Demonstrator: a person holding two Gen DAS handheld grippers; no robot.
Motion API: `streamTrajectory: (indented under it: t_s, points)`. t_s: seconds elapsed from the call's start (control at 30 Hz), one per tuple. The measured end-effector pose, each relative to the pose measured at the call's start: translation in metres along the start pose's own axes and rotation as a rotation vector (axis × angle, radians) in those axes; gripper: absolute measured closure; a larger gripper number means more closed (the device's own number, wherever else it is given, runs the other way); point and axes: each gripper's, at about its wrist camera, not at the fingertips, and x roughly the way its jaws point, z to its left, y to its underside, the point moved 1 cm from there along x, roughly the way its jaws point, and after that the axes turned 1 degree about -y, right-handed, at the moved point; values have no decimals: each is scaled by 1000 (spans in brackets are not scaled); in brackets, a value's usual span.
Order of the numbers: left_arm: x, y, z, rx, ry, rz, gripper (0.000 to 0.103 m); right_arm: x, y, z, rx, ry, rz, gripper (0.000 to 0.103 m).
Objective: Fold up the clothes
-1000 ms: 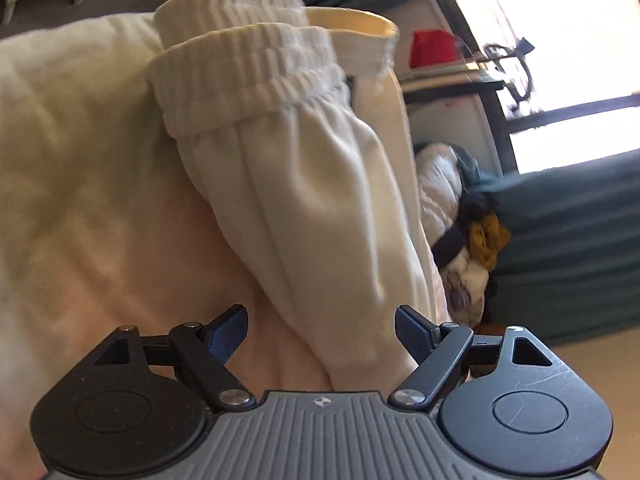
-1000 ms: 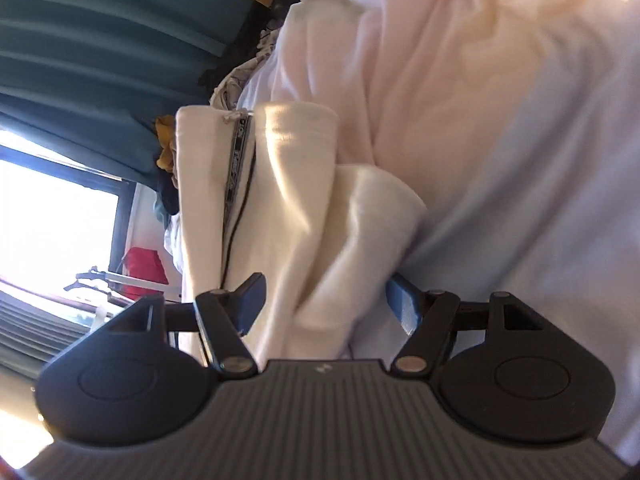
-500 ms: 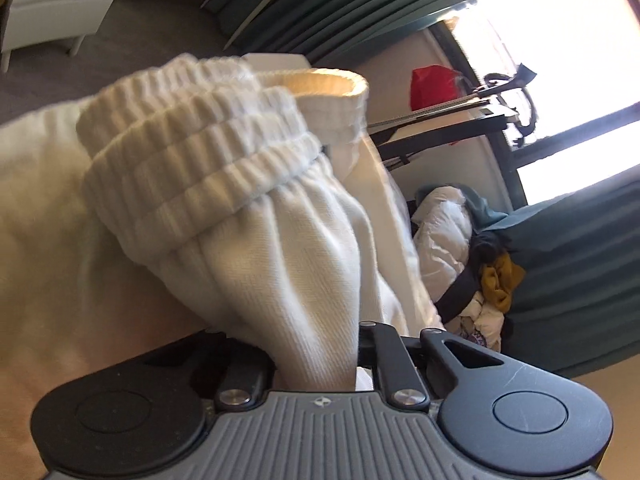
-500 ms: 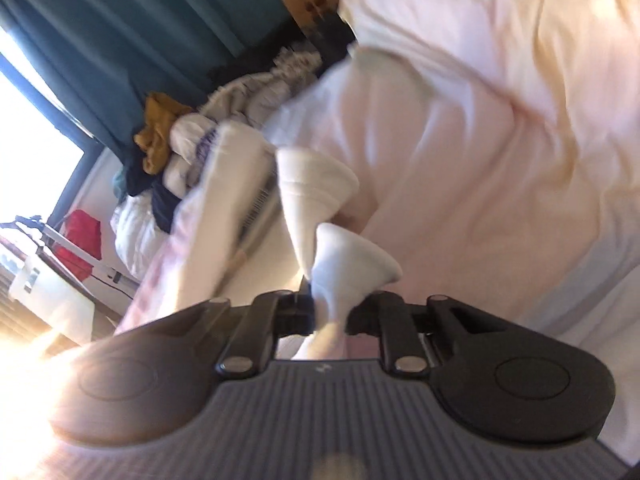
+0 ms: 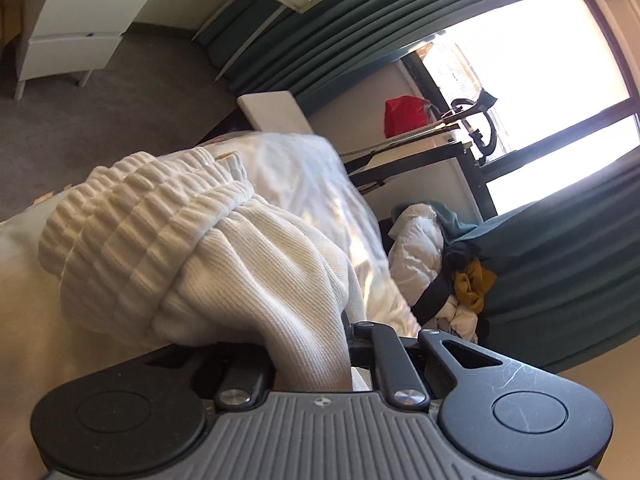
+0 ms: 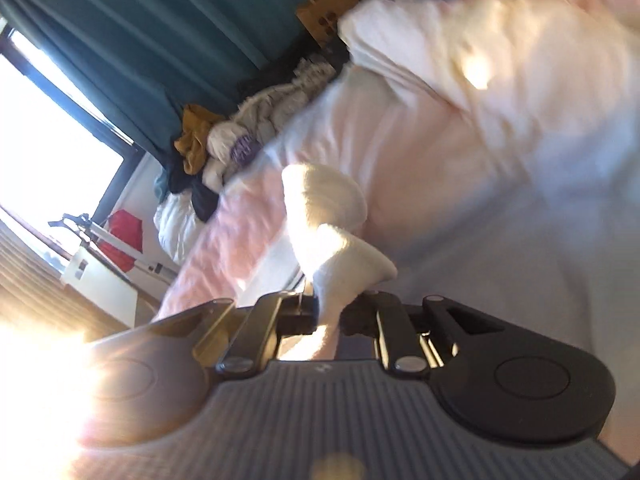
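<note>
Garment [image 5: 208, 264] between left tool [image 5: 308, 364] fingers, clothes pile [image 5: 460, 284] behind, right of it

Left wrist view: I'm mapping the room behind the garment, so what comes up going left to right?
White drawer unit → ribbed cuff of the cream garment held by the left gripper → red bag → mustard cloth on the clothes pile → teal curtain.

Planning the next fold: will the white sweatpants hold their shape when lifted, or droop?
Probably droop: the sweatpants bunch and sag around the left hand-held gripper. The ribbed cuff looks thicker and may weigh its end down. The knit looks grippy; the right hand-held gripper pinches it firmly.
</note>
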Motion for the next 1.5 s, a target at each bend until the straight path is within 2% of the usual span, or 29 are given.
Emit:
streamTrajectory:
  t_s: [0.03, 0.13, 0.2, 0.3, 0.37, 0.43, 0.6, 0.7, 0.77, 0.9, 1.07, 1.23, 1.33, 1.4, 1.47, 1.5]
  points:
    - [-11, 2, 13, 15, -10, 15, 93, -3, 10, -12, 13, 8, 17, 90]
    - [-10, 15, 40, 118, -64, 95, 92, -3, 35, -51, 83, 40, 76, 90]
    - [-11, 17, 46, 119, -53, 111, 91, -2, 43, -73, 149, 9, 104, 88]
    - [-17, 19, 45, 140, -19, 123, 83, -10, 44, -79, 142, -42, 104, 84]
    - [-24, 26, 36, 208, -33, 142, 64, -18, 41, -77, 139, -54, 121, 84]
    - [-34, 35, 27, 295, -55, 159, 53, -29, 38, -76, 134, -42, 132, 82]
    - [-77, 84, -12, 511, -50, 155, 45, -60, 30, -75, 88, -24, 136, 80]
    - [-94, 110, -40, 639, -10, 125, 41, -72, 21, -66, 48, -19, 118, 78]
    - [-98, 129, -60, 710, 30, 109, 34, -76, 14, -63, 36, -15, 95, 72]
    - [-74, 176, -99, 883, 82, 126, 29, -69, 4, -64, 65, -29, 75, 57]
    - [-15, 240, -126, 1085, 146, 221, 25, -43, 6, -62, 69, -46, 111, 45]
    - [47, 294, -135, 1267, 157, 304, 25, -14, 12, -65, 92, -54, 146, 44]
    - [67, 315, -134, 1345, 144, 289, 25, 1, 15, -63, 79, -46, 137, 45]
    - [75, 322, -132, 1360, 135, 272, 26, 7, 17, -62, 76, -41, 114, 46]
    - [79, 327, -130, 1365, 147, 261, 32, 12, 17, -59, 62, -29, 96, 56]
    - [80, 328, -129, 1369, 156, 258, 36, 13, 17, -57, 48, -15, 86, 68]
